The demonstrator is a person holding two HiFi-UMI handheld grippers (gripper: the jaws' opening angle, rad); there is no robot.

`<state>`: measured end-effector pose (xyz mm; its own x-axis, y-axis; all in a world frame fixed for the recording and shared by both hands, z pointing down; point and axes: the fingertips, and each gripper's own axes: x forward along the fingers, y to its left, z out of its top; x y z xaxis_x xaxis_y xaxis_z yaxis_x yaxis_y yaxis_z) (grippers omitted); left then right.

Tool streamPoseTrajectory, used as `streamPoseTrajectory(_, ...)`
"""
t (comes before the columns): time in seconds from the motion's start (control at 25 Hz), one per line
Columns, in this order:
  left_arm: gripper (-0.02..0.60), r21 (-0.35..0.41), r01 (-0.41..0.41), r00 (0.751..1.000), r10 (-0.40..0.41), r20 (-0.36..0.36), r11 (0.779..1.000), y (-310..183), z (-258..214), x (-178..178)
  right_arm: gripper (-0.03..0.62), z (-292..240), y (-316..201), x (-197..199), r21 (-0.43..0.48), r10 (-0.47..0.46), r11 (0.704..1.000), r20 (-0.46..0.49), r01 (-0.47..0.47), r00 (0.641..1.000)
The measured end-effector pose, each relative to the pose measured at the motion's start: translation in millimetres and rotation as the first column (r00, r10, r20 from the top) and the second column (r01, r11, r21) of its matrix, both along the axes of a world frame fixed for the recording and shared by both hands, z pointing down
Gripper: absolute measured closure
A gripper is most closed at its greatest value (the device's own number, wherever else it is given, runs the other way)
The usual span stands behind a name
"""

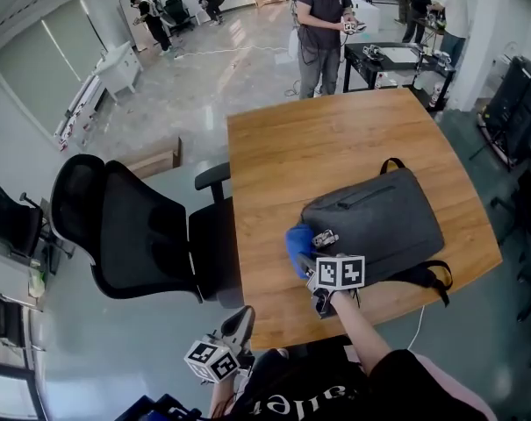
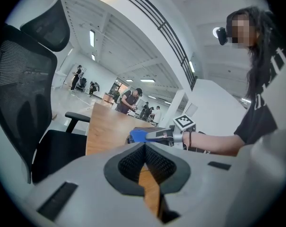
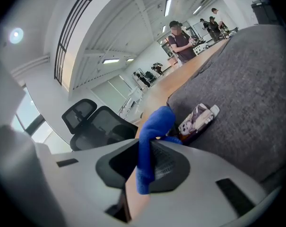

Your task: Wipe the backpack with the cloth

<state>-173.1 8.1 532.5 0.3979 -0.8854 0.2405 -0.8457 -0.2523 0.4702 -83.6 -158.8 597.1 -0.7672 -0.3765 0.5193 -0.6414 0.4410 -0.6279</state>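
— While the right gripper (image 3: 145,150) has its jaws clamped on the soft blue cloth (image 1: 297,242), which step would you say is in hand?

— The start of a wiping stroke, I judge. The cloth is pressed against the left-hand side of the dark grey fabric backpack (image 1: 375,222). The backpack lies flat on the light-brown wooden table (image 1: 283,147), close to its near edge.

— And the other tool?

— The left gripper (image 2: 145,149) is closed on nothing, its pads meeting. It hangs off the table by the near-left corner, well apart from the bag.

— What does the next move call for?

— Probably drawing the cloth up over the side and across the broad top panel. The pressure should be light enough that the bag doesn't slide. A small printed tag (image 3: 198,118) sits on the bag just beside the cloth, and the fold could snag it. The idle gripper could come over to steady the bag.

— Is there room to move?

— Plenty beyond the bag, where the far half of the table is bare wood. On the near side there is little margin, and a black shoulder strap (image 1: 427,276) lies toward that edge. The black mesh office chair (image 1: 133,235) stands off the table's left side, out of the stroke's way.
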Motion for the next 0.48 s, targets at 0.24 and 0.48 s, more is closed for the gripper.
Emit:
streamPoseTrajectory(0.24,0.58,0.006,-0.064,0.998,0.064,-0.006,0.998,1.2,0.1,1.1,0.53,19.6,52.2,12.5,-0.042,-0.012,0.999,-0.043,0.01,0.999)
streamPoseTrajectory(0.48,0.581,-0.007,-0.136,0.991,0.135,-0.018,0.991,1.0,8.4,9.2,0.53,38.4,100.5,24.6,-0.059,-0.056,0.997,-0.111,0.049,0.992)
